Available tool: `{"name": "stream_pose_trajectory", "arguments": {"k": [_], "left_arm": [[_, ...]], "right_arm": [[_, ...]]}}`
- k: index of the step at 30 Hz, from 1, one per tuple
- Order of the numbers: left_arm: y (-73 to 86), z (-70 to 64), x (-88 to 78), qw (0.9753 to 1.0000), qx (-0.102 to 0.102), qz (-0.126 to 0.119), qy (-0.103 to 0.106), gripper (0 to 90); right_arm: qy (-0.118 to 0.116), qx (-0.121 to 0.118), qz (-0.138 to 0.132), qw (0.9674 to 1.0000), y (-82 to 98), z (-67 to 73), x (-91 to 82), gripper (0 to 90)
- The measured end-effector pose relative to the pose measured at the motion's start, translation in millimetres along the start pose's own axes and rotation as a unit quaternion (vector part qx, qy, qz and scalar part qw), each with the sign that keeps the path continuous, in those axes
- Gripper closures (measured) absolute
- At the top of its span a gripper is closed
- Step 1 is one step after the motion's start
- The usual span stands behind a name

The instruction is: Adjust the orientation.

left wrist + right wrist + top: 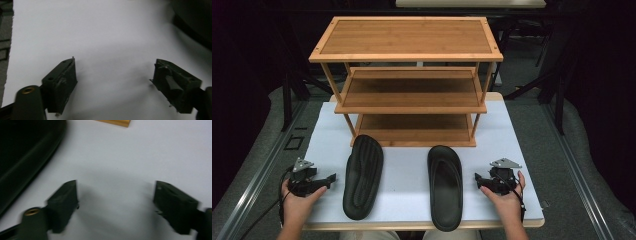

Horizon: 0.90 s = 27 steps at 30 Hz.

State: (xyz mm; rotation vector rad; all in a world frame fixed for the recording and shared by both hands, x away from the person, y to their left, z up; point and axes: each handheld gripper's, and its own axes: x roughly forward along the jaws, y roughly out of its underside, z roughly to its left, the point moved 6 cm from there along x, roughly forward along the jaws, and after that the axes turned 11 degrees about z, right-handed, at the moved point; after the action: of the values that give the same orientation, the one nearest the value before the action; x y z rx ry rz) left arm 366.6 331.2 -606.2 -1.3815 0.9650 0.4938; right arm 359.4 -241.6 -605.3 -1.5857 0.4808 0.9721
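White surface [412, 170] carries a three-tier wooden shelf [407, 80] beyond both claws. Left claw [331, 179] gapes wide, empty, upturned slipper [363, 176] just inward. Right claw [478, 180] likewise spread, empty, beside upright slipper [445, 186].

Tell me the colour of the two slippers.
Black slippers, clearest in the high view.

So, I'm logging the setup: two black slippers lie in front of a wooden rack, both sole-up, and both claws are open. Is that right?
Not quite. The left slipper lies sole-up, but the right slipper lies footbed-up, as the high view shows. Both lie in front of the wooden rack, and the left claw and right claw are open.
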Motion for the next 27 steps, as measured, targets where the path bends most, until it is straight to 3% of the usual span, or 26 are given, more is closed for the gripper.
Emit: {"name": "stream_pose_trajectory", "arguments": {"k": [1, 3, 5, 6, 11, 13, 16, 18, 19, 20, 23, 24, 25, 27], "left_arm": [[-0.8, 2.0, -1.8, 0.9999, -0.011, -0.001, -0.001, 26.5], [-2.5, 2.1, -7.7, 0.9995, -0.024, -0.012, 0.016, 30.9], [-3.7, 0.9, -13.8, 0.9993, -0.023, -0.025, 0.013, 33.5], [-4.5, -0.2, -17.7, 0.9991, -0.022, -0.034, 0.011, 34.3], [-5.7, -6.9, -32.6, 0.9973, -0.009, -0.070, 0.020, 39.7], [-4.7, -8.3, -35.1, 0.9973, -0.006, -0.070, 0.022, 41.1], [-0.4, -11.9, -42.0, 0.9968, -0.007, -0.076, 0.026, 44.6], [1.0, -14.7, -46.8, 0.9960, -0.009, -0.081, 0.036, 47.2], [0.8, -15.2, -47.2, 0.9962, -0.008, -0.079, 0.036, 48.5], [0.5, -15.5, -46.8, 0.9963, -0.006, -0.076, 0.040, 51.1], [0.0, -15.8, -44.1, 0.9963, -0.003, -0.072, 0.047, 55.1], [0.0, -16.0, -41.9, 0.9966, -0.001, -0.065, 0.051, 59.3], [-0.5, -16.1, -40.9, 0.9965, 0.000, -0.064, 0.054, 60.7], [-1.0, -17.1, -40.6, 0.9962, -0.002, -0.062, 0.060, 63.4]], "right_arm": [[-0.004, -0.006, -0.005, 1.0000, 0.0, 0.9, -0.9, 31.2], [-0.004, -0.025, -0.018, 0.9995, -0.2, 4.3, -3.5, 34.1], [0.021, -0.035, -0.034, 0.9986, -0.7, 7.1, -7.9, 36.4], [0.005, -0.039, -0.042, 0.9984, -1.3, 9.5, -10.3, 37.0], [-0.015, -0.020, -0.066, 0.9975, -5.1, 15.7, -17.4, 44.8], [-0.020, -0.018, -0.063, 0.9976, -5.1, 17.1, -18.1, 45.0], [-0.010, -0.015, -0.070, 0.9974, -5.5, 20.4, -23.2, 45.0], [-0.012, -0.013, -0.084, 0.9963, -5.9, 23.2, -28.4, 45.1], [-0.011, -0.009, -0.087, 0.9961, -6.1, 23.5, -29.2, 45.6], [-0.025, -0.008, -0.091, 0.9955, -6.2, 24.3, -29.4, 46.0], [-0.017, 0.000, -0.096, 0.9952, -7.0, 21.8, -29.6, 46.7], [-0.022, 0.007, -0.110, 0.9937, -8.4, 20.0, -27.2, 48.5], [-0.021, 0.008, -0.098, 0.9950, -6.8, 19.0, -27.8, 48.9], [-0.026, 0.012, -0.099, 0.9947, -6.4, 17.7, -25.2, 50.0]]}}
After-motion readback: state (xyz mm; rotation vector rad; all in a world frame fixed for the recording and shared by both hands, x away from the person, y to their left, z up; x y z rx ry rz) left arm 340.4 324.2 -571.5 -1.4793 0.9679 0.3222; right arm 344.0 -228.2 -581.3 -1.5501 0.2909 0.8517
